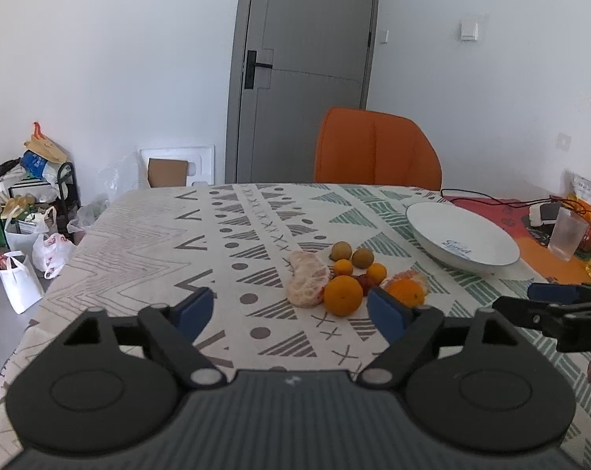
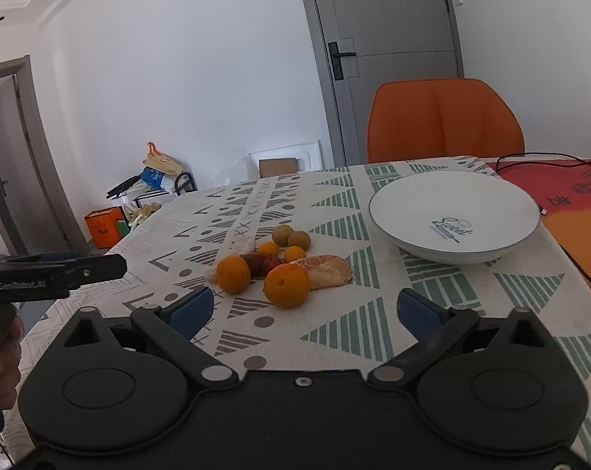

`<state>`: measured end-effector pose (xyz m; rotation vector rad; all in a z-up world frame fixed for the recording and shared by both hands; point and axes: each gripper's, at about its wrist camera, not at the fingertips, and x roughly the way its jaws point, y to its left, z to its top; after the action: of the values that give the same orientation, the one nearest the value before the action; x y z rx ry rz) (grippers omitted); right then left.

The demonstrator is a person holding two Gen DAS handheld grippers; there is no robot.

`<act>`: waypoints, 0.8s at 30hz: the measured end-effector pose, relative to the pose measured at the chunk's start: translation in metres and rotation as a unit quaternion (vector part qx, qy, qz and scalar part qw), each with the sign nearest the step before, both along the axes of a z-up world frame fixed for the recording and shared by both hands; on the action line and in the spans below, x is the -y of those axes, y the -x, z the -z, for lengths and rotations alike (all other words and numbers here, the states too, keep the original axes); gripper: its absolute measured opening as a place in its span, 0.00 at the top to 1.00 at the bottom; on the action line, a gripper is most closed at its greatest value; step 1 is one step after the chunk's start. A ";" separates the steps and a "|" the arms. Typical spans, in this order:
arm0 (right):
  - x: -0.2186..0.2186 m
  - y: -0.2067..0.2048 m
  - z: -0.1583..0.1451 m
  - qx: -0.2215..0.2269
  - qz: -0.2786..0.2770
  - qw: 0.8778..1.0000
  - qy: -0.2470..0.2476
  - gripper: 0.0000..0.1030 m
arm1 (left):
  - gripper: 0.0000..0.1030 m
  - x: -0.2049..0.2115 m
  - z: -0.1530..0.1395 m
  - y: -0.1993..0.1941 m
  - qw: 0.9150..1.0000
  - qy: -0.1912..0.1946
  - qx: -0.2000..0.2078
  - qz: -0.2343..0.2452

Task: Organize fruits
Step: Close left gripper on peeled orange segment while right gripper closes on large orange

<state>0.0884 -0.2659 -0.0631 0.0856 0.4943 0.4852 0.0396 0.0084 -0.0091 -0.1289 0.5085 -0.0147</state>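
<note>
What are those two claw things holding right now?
Nothing. The left gripper and the right gripper are both open over the tablecloth, short of the fruit pile.

Orange oranges (image 2: 286, 285); white bowl (image 2: 412, 196), blue lettering; tablecloth (image 1: 232, 243) grey-green geometric; chair (image 1: 375, 149) orange; tongs (image 1: 291, 313) pads seemingly blue.

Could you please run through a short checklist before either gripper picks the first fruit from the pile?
1. Left gripper open, nothing between its pads: ok.
2. Right gripper open and empty: ok.
3. White bowl empty and upright on the table: ok.
4. Nearest orange unobstructed from the front: ok.
5. Fruits already in the bowl: not ok, all lie on the tablecloth.
6. Red fruit free to lift: cannot tell, hemmed in by neighbours.
</note>
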 end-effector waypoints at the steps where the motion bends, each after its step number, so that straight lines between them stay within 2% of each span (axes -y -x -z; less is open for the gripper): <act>1: -0.001 -0.002 0.001 -0.002 -0.002 1.000 -0.001 0.11 | 0.22 0.000 0.002 -0.003 1.000 0.001 -0.002 0.000; 4: -0.005 -0.010 0.003 -0.012 -0.004 1.000 -0.001 0.16 | 0.25 -0.002 0.007 -0.011 1.000 0.005 -0.007 0.003; 8: -0.010 -0.020 0.008 -0.022 -0.003 1.000 0.001 0.20 | 0.37 -0.004 0.017 -0.025 1.000 0.005 -0.018 0.006; 21: -0.032 -0.048 0.028 -0.051 -0.005 0.999 0.006 0.32 | 0.38 -0.007 0.047 -0.068 0.998 -0.016 -0.053 0.034; 24: -0.036 -0.053 0.031 -0.055 -0.003 0.998 0.008 0.36 | 0.40 -0.008 0.052 -0.075 0.997 -0.010 -0.061 0.036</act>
<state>0.1417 -0.2295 -0.0945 0.0949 0.6061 0.4847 0.1144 0.0169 -0.0611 -0.0929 0.6350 -0.0718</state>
